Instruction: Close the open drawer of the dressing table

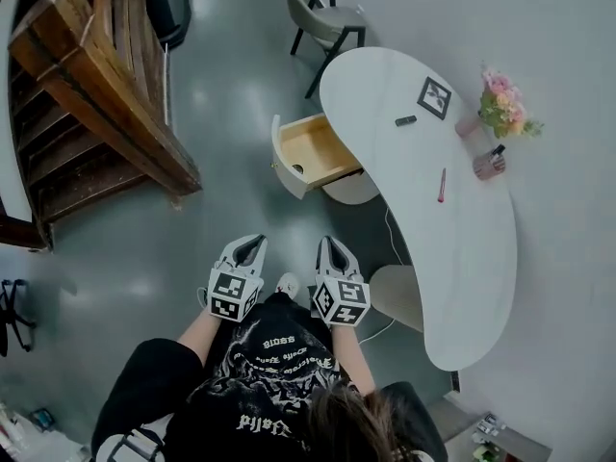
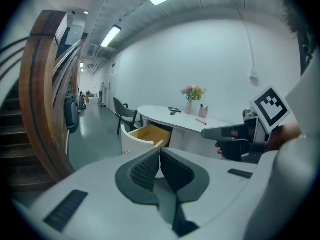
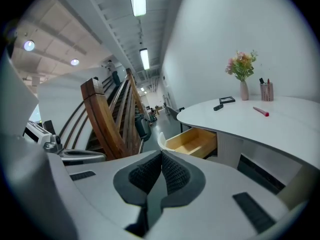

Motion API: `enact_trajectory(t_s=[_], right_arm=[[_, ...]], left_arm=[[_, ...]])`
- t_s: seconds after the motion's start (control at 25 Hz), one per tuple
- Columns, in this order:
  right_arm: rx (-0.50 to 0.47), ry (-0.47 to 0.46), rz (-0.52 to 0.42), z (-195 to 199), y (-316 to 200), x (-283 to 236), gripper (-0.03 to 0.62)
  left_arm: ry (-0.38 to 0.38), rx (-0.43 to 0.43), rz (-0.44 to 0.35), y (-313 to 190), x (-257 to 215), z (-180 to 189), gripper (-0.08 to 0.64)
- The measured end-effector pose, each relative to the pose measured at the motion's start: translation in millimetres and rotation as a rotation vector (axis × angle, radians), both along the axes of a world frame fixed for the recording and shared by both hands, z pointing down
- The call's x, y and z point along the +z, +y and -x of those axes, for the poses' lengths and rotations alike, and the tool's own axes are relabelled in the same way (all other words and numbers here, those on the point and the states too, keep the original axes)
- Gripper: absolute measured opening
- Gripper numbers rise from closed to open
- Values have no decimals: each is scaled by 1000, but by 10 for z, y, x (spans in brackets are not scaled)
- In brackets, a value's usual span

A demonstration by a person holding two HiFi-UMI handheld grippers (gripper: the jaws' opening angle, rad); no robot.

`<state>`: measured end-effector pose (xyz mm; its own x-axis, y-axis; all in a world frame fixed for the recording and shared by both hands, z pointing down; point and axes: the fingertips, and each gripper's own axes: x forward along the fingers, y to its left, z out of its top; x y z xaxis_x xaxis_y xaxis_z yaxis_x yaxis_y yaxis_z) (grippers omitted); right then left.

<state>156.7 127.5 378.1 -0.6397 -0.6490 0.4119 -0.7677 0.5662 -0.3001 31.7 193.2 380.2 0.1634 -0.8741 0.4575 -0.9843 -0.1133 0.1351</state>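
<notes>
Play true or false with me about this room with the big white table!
1. The wood-lined drawer of the white curved dressing table is pulled out. True.
2. The left tongs are gripping the drawer. False: they are shut on nothing and well apart from the drawer.
3. A bunch of pink flowers stands on the tabletop. True.
4. The thin pink pen lies inside the drawer. False: it lies on the tabletop.
5. The right tongs are wide open. False: they are shut, with nothing between them.
</notes>
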Motion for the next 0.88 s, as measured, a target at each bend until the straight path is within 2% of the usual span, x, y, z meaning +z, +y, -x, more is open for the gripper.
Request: enact_trajectory(t_s=[0.08, 0.2, 0.48, 0.76, 0.88], right_arm=[[-27, -29, 8, -30, -96, 3, 26], [-47, -54, 25, -74, -229, 20, 26], [-74, -9, 44, -67, -340, 98, 26], [-112, 11, 51, 98, -368, 134, 26], [-95, 12, 72, 131, -455, 197, 26]], left_arm=[[-32, -24, 0, -96, 3, 8, 28], [-29, -45, 4, -223, 6, 6, 28], [5, -66, 2, -411, -4, -17, 28], [5, -67, -22, -626, -38, 113, 28], [2, -55, -21, -757, 3, 165, 28]])
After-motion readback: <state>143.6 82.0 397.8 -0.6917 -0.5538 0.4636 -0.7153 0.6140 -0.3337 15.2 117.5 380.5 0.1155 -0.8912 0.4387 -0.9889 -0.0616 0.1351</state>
